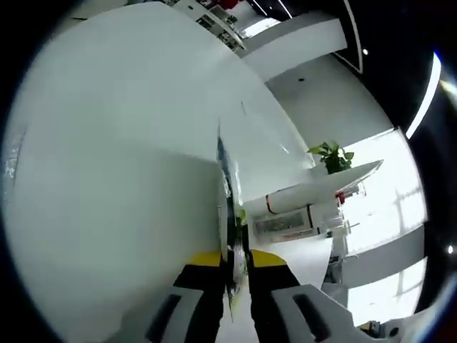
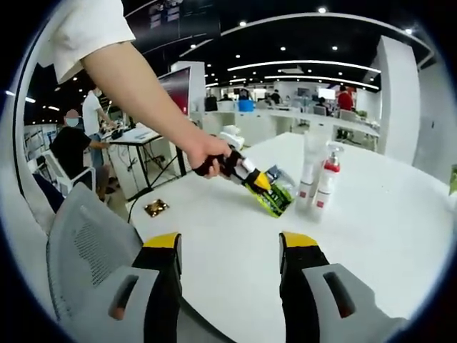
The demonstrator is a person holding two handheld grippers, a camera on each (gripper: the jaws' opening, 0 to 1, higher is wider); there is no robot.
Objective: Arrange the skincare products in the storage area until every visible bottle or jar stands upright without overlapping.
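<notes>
Two bottles (image 2: 319,175) upright; possibly one packet (image 2: 277,191) gripped.

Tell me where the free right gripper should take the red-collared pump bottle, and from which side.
Grip the pump bottle around its white body, below the red collar. It stands upright, so come in level from the near side, jaws either side of the body. The taller white tube stands close on its left, so enter slightly from the right to spare it. The right gripper is open; the left gripper holds a green packet nearby.
</notes>
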